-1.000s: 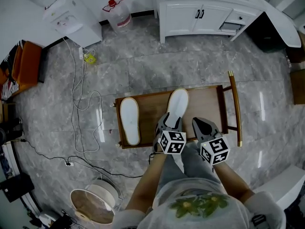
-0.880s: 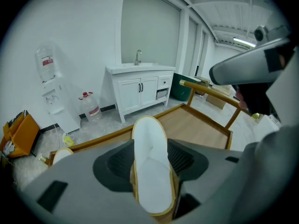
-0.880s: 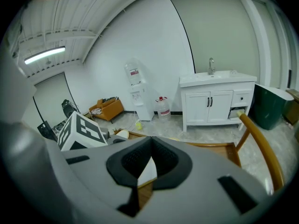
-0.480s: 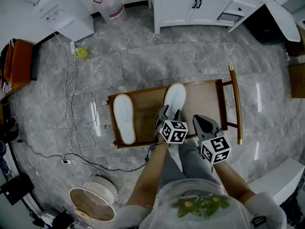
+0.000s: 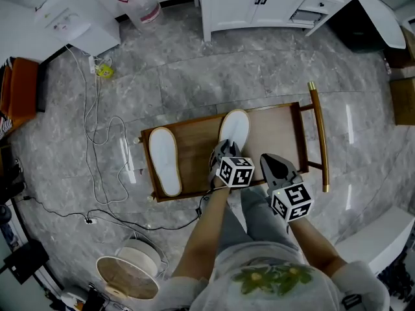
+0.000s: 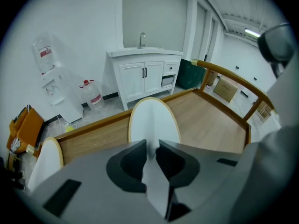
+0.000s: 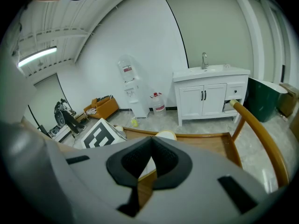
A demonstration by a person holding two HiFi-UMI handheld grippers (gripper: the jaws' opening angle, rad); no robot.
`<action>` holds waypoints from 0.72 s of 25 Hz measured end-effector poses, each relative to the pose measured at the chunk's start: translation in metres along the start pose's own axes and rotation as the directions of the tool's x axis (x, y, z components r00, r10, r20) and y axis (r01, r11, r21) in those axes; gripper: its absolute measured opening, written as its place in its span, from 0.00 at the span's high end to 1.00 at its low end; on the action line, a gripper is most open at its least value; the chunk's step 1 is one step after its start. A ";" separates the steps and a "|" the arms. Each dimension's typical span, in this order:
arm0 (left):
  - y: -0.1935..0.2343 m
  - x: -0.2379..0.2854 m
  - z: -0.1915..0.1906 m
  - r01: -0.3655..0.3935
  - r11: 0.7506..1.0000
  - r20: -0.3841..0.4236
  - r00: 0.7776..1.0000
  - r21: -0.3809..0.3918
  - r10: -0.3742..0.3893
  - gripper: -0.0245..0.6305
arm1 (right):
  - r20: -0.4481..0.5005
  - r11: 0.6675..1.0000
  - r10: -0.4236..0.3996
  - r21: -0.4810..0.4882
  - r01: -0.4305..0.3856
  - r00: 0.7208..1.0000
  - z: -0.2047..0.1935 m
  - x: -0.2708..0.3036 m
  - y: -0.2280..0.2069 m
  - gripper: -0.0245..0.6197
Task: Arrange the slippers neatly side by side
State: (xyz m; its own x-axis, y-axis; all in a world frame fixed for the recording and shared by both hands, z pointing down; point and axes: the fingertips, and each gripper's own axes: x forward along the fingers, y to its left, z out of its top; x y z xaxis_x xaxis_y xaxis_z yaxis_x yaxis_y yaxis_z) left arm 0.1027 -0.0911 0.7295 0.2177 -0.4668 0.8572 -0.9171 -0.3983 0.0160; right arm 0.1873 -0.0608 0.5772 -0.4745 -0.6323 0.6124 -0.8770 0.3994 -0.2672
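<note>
Pinching the heel end of the middle slipper [image 5: 235, 128] with the left gripper [image 5: 224, 151]; its jaws have just been closing, and the white edge sits between them, gripped.

Both slippers lie sole-up in the wooden tray [image 5: 279, 135]. Their long axes run away from the person, roughly parallel. The held one stretches straight ahead of the tongs. The far slipper [image 5: 164, 161] lies off to the left by the tray's left end, well apart, with bare wood between them. Judgement: the coming move is a sideways carry or slide leftward, keeping that axis, until the two sit just beside each other. The left hand is the nearer one. The right gripper [image 5: 272, 164] hangs over the tray's near edge, clenched on nothing. The tray holds nothing else.
</note>
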 end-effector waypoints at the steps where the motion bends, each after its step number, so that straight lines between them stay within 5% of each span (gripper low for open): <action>1: 0.001 0.000 -0.001 -0.007 1.000 -0.005 1.000 -0.001 0.007 0.87 | 0.000 1.000 0.000 0.002 0.000 1.000 -0.001 0.000 0.000 0.95; 18: 0.004 -0.009 -0.003 -0.021 0.999 -0.022 1.000 -0.045 0.020 0.91 | 0.005 1.000 -0.006 -0.004 0.006 1.000 0.005 -0.002 0.002 0.95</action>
State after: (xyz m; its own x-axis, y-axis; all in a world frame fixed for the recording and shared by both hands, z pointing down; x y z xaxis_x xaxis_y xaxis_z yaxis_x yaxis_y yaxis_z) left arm 0.0956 -0.0862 0.7232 0.1919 -0.4567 0.8687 -0.9357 -0.3521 0.0216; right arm 0.1863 -0.0628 0.5717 -0.4694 -0.6381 0.6103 -0.8796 0.3984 -0.2600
